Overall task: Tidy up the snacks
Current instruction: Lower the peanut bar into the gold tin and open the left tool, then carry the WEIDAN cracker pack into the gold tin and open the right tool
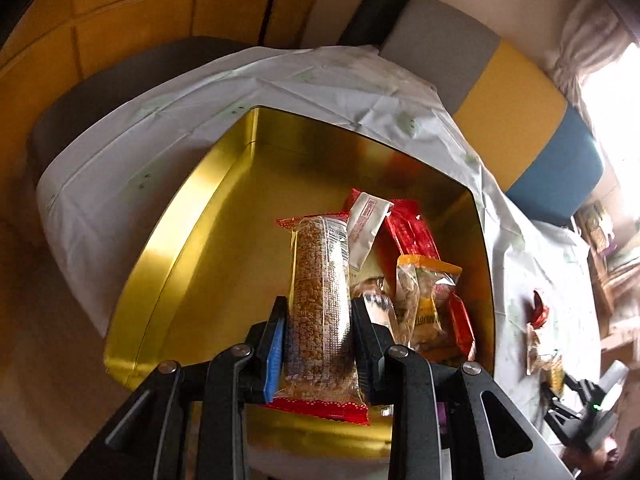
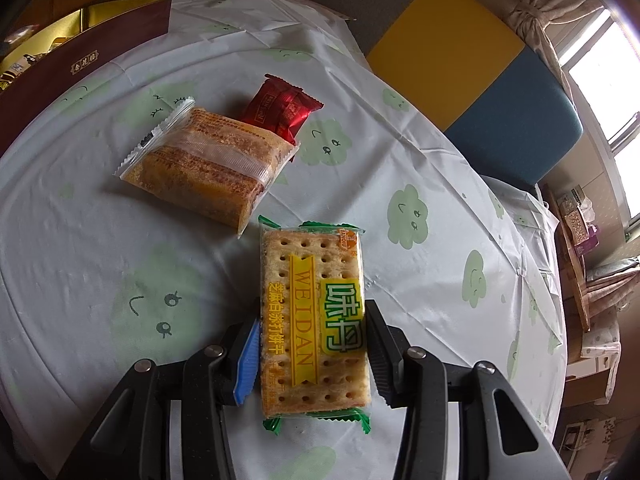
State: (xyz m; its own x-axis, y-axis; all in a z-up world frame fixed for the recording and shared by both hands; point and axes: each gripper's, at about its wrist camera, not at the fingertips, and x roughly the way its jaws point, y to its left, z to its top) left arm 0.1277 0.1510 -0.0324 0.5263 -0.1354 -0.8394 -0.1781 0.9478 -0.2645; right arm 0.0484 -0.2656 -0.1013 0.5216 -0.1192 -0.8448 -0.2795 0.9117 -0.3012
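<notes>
My left gripper is shut on a long puffed-grain bar in a clear wrapper with red ends, held over the open gold tin. Several wrapped snacks lie piled in the tin's right side. In the right wrist view my right gripper is shut on a cracker pack with green ends and yellow lettering, just above the tablecloth. Beyond it on the cloth lie a clear-wrapped cake slice and a red foil snack. The right gripper also shows at the left wrist view's lower right.
A white tablecloth with green cloud faces covers the round table. The tin's dark red outer wall stands at the far left of the right wrist view. A grey, yellow and blue bench runs behind the table. Shelves stand by the window at the right.
</notes>
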